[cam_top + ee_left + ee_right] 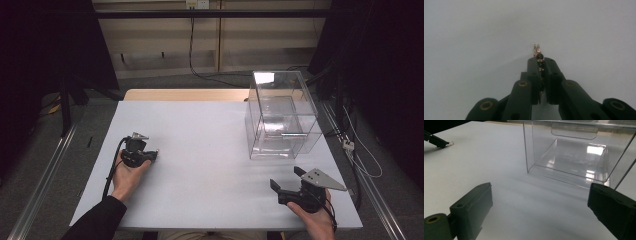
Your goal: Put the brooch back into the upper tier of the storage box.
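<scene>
White bench [200, 150] fills the middle of the high view; a clear plastic box [281, 117] stands at right of centre, the left tool [152, 155] at lower left, the right tool [287, 182] at lower right.

Left gripper view: jaws clamped on a gold-and-black beaded chain [538, 53] at centre.

Right gripper view: jaws wide apart, box at upper right, chain tip [450, 143] at upper left. No writing legible.
</scene>
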{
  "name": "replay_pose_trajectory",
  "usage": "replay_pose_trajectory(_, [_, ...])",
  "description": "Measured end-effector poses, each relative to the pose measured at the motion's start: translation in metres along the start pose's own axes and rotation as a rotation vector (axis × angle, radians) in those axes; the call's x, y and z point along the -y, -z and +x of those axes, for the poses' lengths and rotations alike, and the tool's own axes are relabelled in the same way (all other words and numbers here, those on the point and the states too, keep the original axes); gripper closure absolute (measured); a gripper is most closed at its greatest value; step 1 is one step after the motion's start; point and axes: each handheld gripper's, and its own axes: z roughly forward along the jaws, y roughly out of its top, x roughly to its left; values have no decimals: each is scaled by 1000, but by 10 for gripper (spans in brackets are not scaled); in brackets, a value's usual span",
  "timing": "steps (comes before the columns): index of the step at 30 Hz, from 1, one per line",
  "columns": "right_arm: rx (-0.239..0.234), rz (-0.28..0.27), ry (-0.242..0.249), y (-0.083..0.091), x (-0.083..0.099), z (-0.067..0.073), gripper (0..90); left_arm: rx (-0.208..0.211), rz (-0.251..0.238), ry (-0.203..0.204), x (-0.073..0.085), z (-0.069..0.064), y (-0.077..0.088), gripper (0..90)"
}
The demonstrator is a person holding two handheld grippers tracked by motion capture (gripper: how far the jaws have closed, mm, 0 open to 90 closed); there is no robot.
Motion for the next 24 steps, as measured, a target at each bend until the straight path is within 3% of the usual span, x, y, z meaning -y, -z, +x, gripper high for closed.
replay_pose_trajectory(3, [-1, 0, -1, 0, 0, 0, 59, 3, -3, -8, 0, 2, 1, 841])
replay_pose_trajectory(8, [-2, -1, -3, 0, 0, 0, 59, 25, -24, 15, 3, 4, 1, 841])
replay_pose_trajectory(11, [-2, -1, -3, 0, 0, 0, 59, 8, -34, 1, 4, 1, 2, 841])
replay_pose_trajectory(15, [-1, -3, -8, 0, 0, -1, 59, 25, -54, 1, 4, 1, 3, 841])
replay_pose_trajectory(20, [-2, -3, -6, 1, 0, -1, 59, 26, -96, -20, 5, 0, 8, 841])
replay_pose_trajectory(24, [0, -2, -4, 0, 0, -1, 59, 34, -129, -10, 6, -2, 12, 841])
